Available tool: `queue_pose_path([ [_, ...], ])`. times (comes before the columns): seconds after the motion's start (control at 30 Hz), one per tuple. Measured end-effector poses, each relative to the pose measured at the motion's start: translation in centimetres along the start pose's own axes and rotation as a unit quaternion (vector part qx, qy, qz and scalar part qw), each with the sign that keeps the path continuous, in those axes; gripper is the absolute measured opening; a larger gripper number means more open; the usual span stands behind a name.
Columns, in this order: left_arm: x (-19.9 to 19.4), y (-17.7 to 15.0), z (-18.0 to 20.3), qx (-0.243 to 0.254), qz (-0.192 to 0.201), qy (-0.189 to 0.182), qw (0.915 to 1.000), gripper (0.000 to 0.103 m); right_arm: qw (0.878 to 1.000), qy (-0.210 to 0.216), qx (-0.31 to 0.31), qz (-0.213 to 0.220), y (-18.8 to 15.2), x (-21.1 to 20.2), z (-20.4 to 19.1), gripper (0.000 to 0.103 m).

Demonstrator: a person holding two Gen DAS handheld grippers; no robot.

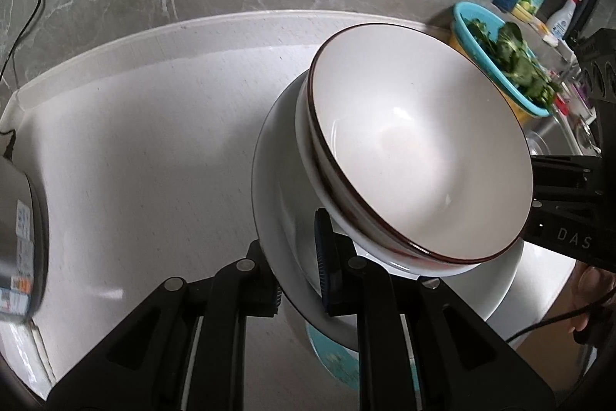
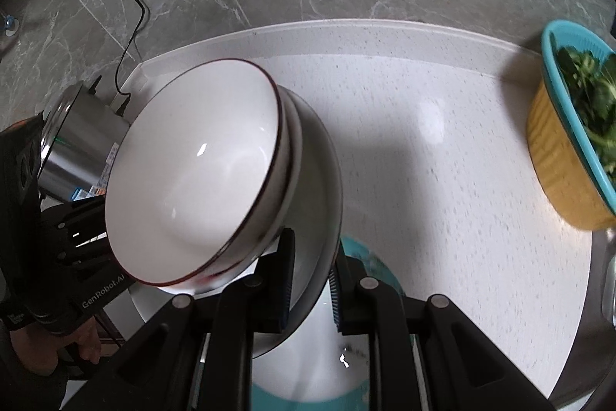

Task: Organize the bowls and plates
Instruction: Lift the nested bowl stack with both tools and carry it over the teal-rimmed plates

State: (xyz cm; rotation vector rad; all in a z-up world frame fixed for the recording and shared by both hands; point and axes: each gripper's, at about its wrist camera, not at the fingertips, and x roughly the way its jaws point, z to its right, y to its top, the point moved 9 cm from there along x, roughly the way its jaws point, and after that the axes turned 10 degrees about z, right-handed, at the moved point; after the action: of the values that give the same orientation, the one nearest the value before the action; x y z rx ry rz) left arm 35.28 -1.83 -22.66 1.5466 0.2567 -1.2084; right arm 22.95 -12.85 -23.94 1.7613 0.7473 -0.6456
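Right now both tools grip one white plate by opposite rims: the left tool (image 1: 298,280) and right tool (image 2: 312,286). The plate (image 1: 277,203) carries stacked bowls (image 1: 419,149), held tilted above the desk (image 1: 154,141).

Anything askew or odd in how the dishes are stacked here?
Nothing spilled or broken. Both tongs, left and right, clamp the rim of a white plate carrying nested brown-rimmed bowls. The bowls sit toward one side of the plate rather than centred.
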Motion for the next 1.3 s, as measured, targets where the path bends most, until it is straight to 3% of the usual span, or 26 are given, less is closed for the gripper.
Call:
queue_pose_path([
  [0.47, -2.7, -5.1, 4.2, 0.003, -0.015, -0.02, 0.9997, 0.013, 1.0, -0.002, 0.008, -0.019, -4.9, -3.2, 0.9, 0.019],
  [1.3, 0.9, -11.0, 5.4, -0.004, -0.047, -0.019, 0.9987, 0.013, 0.999, 0.001, 0.011, -0.049, -10.9, -1.2, 2.6, 0.019],
])
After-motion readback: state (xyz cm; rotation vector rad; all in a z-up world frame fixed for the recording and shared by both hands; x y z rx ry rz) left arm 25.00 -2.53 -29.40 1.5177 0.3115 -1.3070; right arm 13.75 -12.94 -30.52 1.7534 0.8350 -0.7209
